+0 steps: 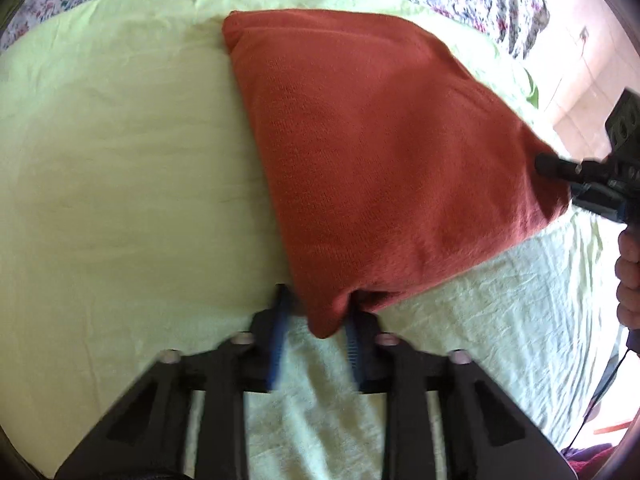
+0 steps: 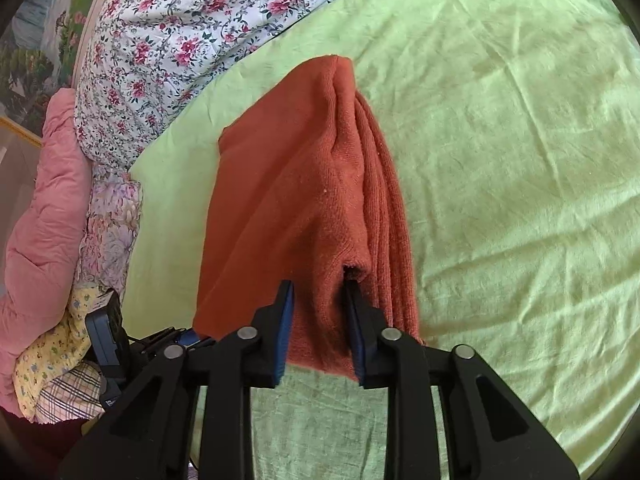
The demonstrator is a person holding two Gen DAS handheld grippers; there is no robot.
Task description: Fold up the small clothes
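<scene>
While the rust-red knitted garment [image 1: 384,152] lies folded on the light green bed sheet [image 1: 120,168], both of its near corners are gripped. It runs across the middle of the bed, with its far end toward the floral bedding [image 2: 168,40] at the head.

Left hand-held gripper [image 1: 316,320]: the blue pads [image 1: 278,332] sit either side of one corner of the garment. That corner hangs bunched between them. The frame is blurred here, but the right pad is against the fabric and the cloth is pinched into a narrow point. The jaws are taken as clamped on the garment.

Right hand-held gripper [image 2: 320,328]: jaws closed on the opposite corner. Its blue pads [image 2: 285,320] press on a thick bundle of several folded layers, visible as stacked edges along the right side. In the left wrist view this gripper appears at the right edge, touching the garment's corner, with the person's hand [image 1: 628,276] around its handle.

Garment condition: upper surface smooth, no loose sleeves showing. The gripped edge is raised off the sheet in the right wrist view.

Surroundings: pink quilt [image 2: 36,208], a yellow printed cloth [image 2: 56,352] and a checked cloth [image 2: 68,396] are piled at the bedside, well apart from the garment. The sheet is creased throughout.
</scene>
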